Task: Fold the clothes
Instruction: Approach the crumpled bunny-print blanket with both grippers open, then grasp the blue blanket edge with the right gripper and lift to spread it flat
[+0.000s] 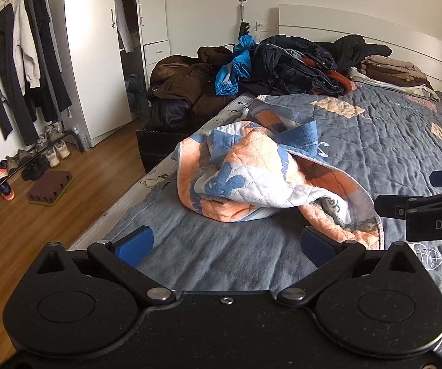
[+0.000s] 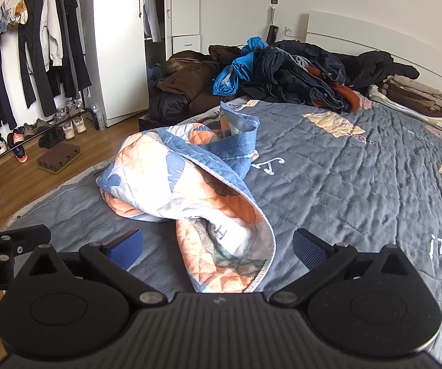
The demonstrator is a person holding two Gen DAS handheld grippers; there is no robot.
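left gripper spread wide, right gripper likewise

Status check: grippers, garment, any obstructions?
Left gripper open, right gripper open, both empty. Quilted garment crumpled on bed, unfolded. Clothes pile beyond, not obstructing.
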